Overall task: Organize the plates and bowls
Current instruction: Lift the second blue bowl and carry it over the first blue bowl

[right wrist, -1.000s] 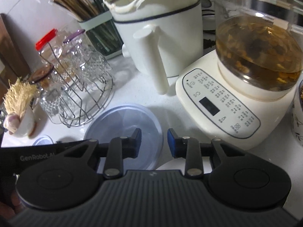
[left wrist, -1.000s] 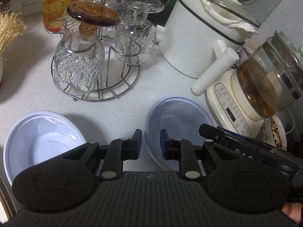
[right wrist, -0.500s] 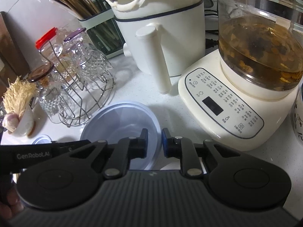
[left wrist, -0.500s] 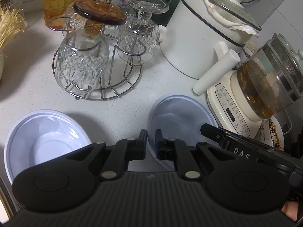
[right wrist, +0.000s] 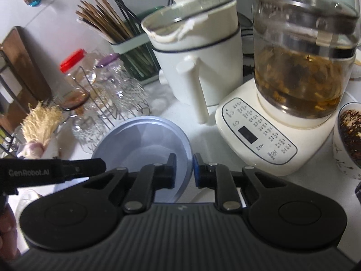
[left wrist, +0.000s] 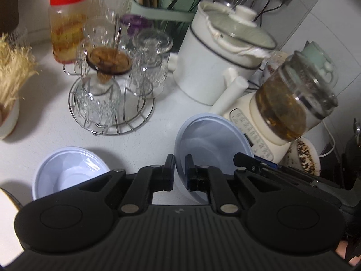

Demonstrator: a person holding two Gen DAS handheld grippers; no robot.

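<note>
1. Now my left tongs (left wrist: 179,171) are clenched on the near-left rim of the pale blue bowl (left wrist: 212,140); their jaws have just closed onto it.
2. My right tongs (right wrist: 184,171) grasp the same bowl's opposite rim, jaws also just closed.
3. The bowl hangs tilted between both tongs, above the white bench (left wrist: 164,117), just beside the kettle base (right wrist: 259,133).
4. A second pale bowl (left wrist: 67,171) sits on the bench at left, near the wire glass rack (left wrist: 112,113).

Bare white counter (left wrist: 56,122) near left, glass rack (left wrist: 112,103) beyond, white pot (left wrist: 209,67) and tea kettle (left wrist: 291,103) crowding right
</note>
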